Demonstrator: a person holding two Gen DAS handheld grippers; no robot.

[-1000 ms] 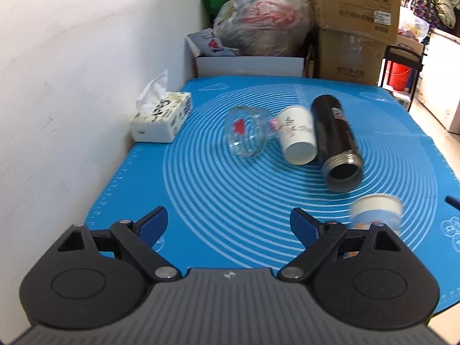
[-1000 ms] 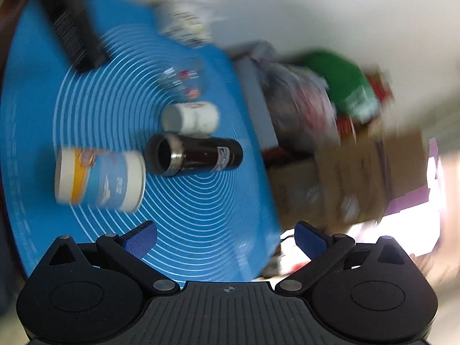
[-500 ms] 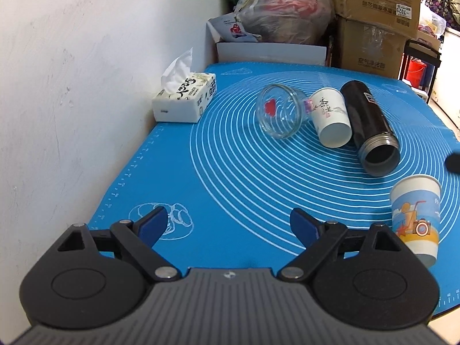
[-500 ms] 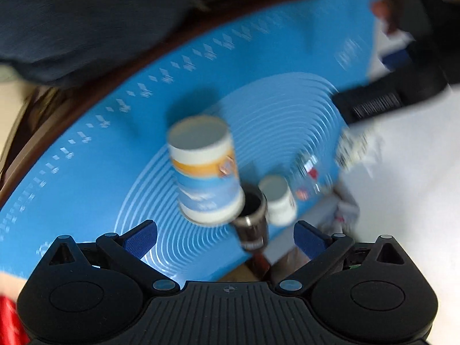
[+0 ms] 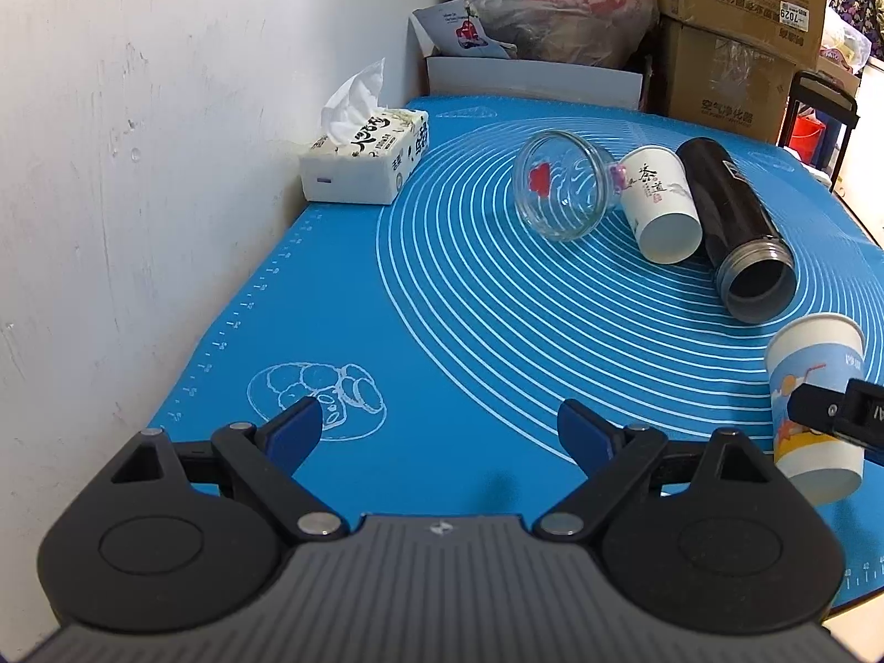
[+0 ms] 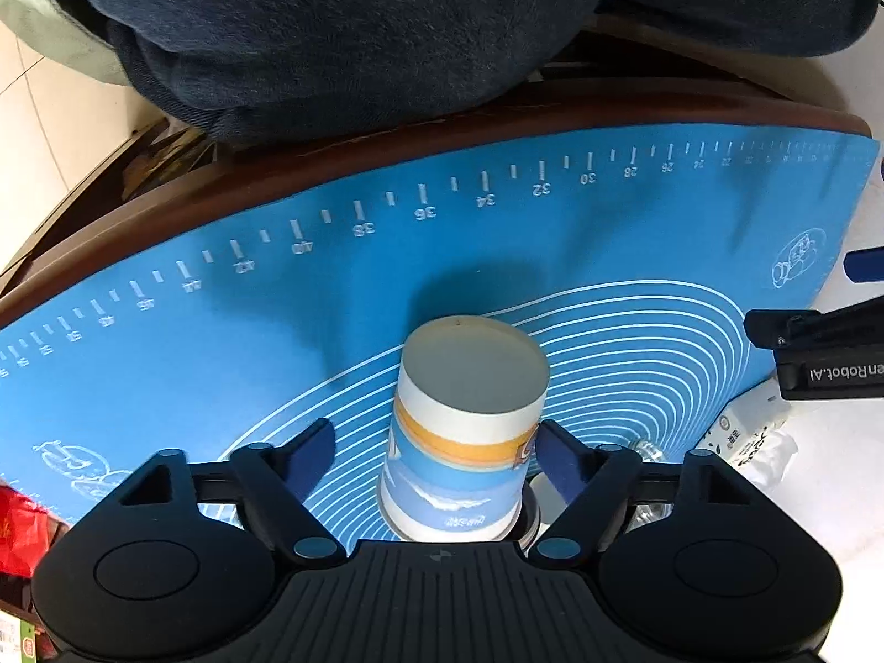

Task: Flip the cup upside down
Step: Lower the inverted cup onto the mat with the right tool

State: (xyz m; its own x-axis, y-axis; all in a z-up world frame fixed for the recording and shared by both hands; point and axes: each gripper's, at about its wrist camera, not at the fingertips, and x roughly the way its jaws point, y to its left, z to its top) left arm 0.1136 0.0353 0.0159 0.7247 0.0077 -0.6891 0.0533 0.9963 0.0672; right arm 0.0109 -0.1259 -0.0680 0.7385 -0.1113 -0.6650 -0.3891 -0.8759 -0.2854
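Here, right tool (image 6: 433,461) loosely brackets inverted paper cup (image 6: 469,431); left tool (image 5: 439,433) wide, empty.

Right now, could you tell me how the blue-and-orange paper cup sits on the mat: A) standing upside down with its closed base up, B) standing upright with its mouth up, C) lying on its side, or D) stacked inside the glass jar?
A: the paper cup stands on the blue mat with its closed base facing up, between the fingers of the right gripper.

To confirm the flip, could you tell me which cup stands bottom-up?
The blue-and-orange paper cup between the right gripper's jaws; the glass cup and white paper cup lie sideways.
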